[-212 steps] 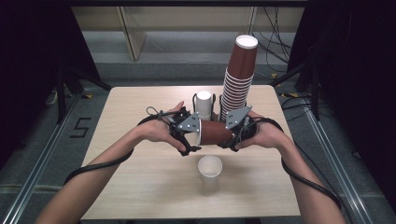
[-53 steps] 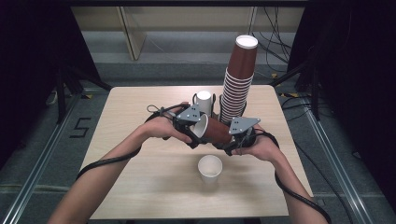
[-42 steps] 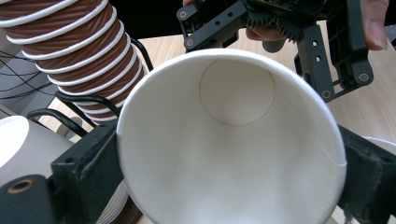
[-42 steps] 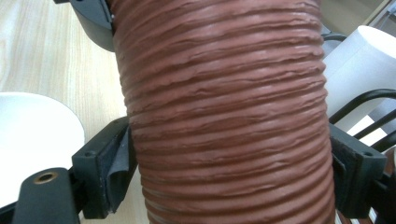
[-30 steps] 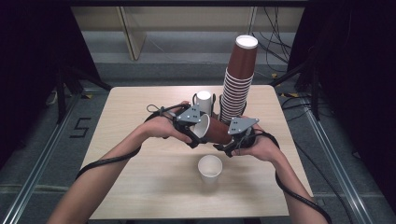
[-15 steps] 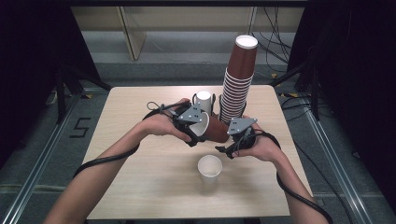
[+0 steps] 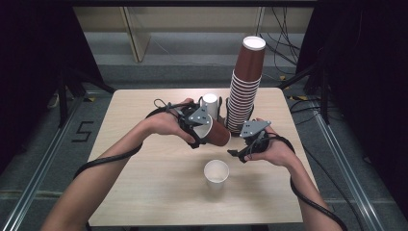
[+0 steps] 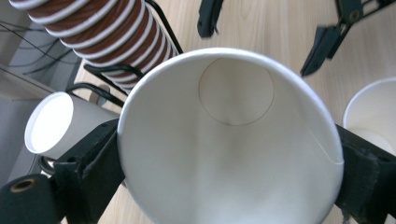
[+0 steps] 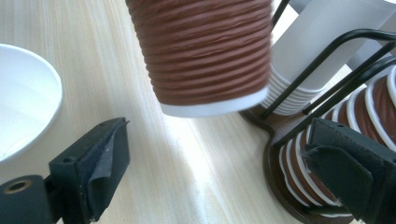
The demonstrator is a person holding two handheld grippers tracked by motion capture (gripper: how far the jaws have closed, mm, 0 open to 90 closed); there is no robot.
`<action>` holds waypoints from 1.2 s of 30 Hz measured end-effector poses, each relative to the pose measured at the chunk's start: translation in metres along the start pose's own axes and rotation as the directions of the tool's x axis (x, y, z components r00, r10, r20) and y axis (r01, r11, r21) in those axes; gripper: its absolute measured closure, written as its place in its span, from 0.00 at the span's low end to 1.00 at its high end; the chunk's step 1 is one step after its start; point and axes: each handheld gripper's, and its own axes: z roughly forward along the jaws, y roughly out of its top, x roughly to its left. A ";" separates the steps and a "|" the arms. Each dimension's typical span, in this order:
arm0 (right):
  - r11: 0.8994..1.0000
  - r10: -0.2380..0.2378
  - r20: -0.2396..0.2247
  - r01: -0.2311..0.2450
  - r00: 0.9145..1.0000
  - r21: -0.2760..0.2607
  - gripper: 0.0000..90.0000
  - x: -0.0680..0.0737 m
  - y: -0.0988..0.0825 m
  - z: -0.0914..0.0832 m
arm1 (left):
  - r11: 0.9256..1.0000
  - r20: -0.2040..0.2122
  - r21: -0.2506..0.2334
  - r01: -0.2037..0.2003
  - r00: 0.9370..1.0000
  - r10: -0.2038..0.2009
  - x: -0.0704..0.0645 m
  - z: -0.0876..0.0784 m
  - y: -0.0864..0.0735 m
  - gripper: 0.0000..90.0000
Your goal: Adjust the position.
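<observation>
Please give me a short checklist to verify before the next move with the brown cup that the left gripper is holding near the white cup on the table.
1. Left gripper grips the brown cup: ok, its jaws press on the rim at both sides.
2. Right gripper is free of the brown cup: ok, its jaws have just been opening and nothing is between them.
3. Brown cup is empty inside: ok, in the left gripper view its white bottom is bare.
4. White cup stands upright, mouth up: ok.
5. Tall stack of brown cups stands steady in its wire holder: cannot tell.
6. Brown cup is upright for setting down: not ok, it lies tilted on its side.
</observation>
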 end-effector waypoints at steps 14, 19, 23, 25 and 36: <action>0.999 -0.036 0.002 0.036 0.999 -0.031 0.08 -0.004 0.010 -0.001 | 0.987 0.021 0.145 -0.068 0.998 0.065 0.000 0.004 0.004 0.10; 0.999 -0.038 -0.013 0.037 0.999 -0.039 0.08 -0.001 0.017 0.003 | 0.985 0.029 0.153 -0.086 0.996 0.083 -0.001 0.007 0.007 0.10; 0.996 -0.067 -0.025 0.066 0.997 -0.055 0.08 0.000 0.026 0.010 | 0.984 0.041 0.148 -0.095 0.995 0.090 -0.001 0.008 0.008 0.10; 0.997 -0.061 -0.036 0.059 0.998 -0.059 0.08 0.001 0.032 0.014 | 0.985 0.043 0.147 -0.096 0.995 0.091 -0.002 0.008 0.009 0.10; 0.994 -0.100 -0.077 0.095 0.992 -0.060 0.11 0.004 0.044 0.029 | 0.984 0.044 0.135 -0.113 0.993 0.108 -0.003 0.006 0.012 0.10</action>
